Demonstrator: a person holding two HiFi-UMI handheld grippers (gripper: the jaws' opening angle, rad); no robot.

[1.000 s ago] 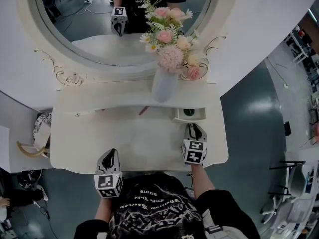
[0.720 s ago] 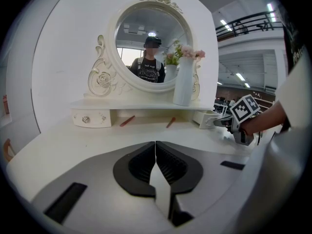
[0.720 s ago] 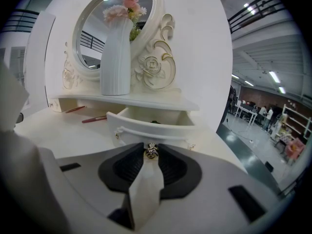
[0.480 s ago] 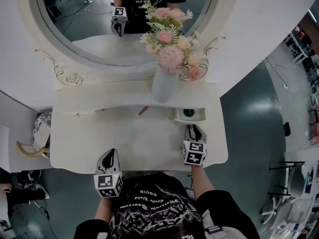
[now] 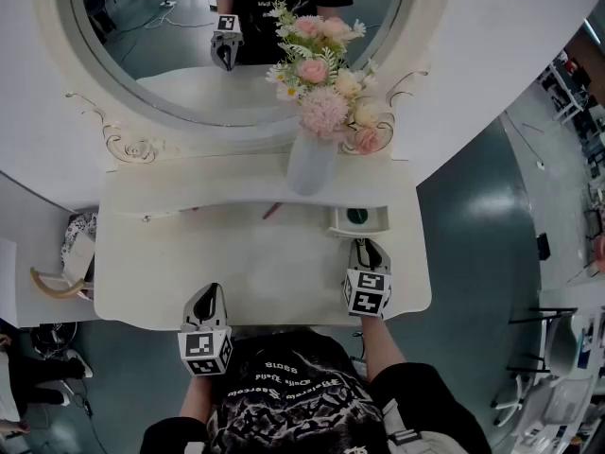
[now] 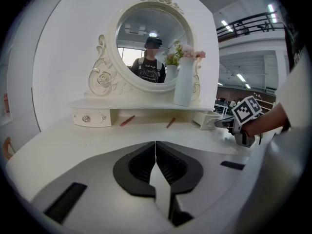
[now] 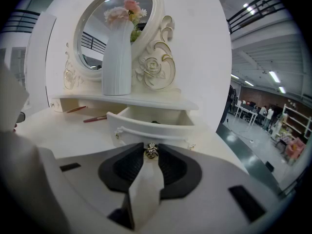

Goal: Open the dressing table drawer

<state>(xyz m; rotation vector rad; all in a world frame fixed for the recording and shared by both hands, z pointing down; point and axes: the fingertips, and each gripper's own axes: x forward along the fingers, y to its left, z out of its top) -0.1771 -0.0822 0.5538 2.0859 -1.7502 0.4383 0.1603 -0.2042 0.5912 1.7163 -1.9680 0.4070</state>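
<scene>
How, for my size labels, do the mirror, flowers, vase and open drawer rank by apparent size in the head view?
1. mirror, largest though cut off by the frame's top
2. flowers
3. vase
4. open drawer, smallest

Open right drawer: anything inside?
The drawer holds one dark round item; I can't identify it. The shelf above covers the drawer's back part.

The desk [image 5: 189,263] looks like smooth cream-painted wood with a soft sheen. The knob [image 7: 151,151] on the drawer [image 7: 151,129] is shiny metal. The vase [image 7: 117,57] is matt white.
</scene>
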